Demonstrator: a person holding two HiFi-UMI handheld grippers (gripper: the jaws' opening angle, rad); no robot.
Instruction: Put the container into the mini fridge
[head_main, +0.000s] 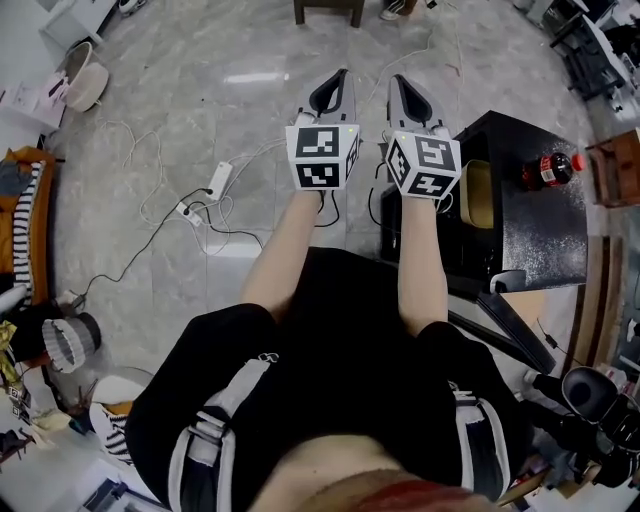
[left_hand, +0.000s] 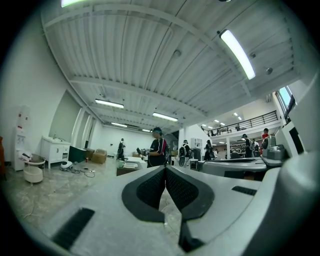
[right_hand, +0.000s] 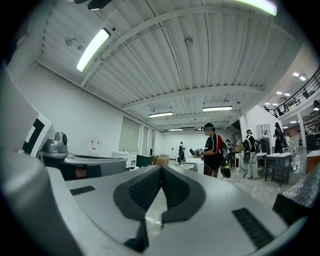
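Note:
In the head view a black mini fridge (head_main: 530, 215) stands on the floor at the right. A pale yellowish shape (head_main: 478, 193) shows at its left side; I cannot tell whether it is the container. My left gripper (head_main: 342, 75) and right gripper (head_main: 397, 80) are held side by side above the marble floor, left of the fridge, pointing forward. Both are shut with nothing between the jaws. The left gripper view shows my left gripper (left_hand: 165, 167) with its tips together and empty. The right gripper view shows the same of my right gripper (right_hand: 161, 167).
A cola bottle (head_main: 548, 168) lies on the fridge top. White cables and a power strip (head_main: 218, 180) trail over the floor at the left. A white basket (head_main: 85, 75) stands far left. A person in a dark shirt (left_hand: 157, 150) stands ahead in the room.

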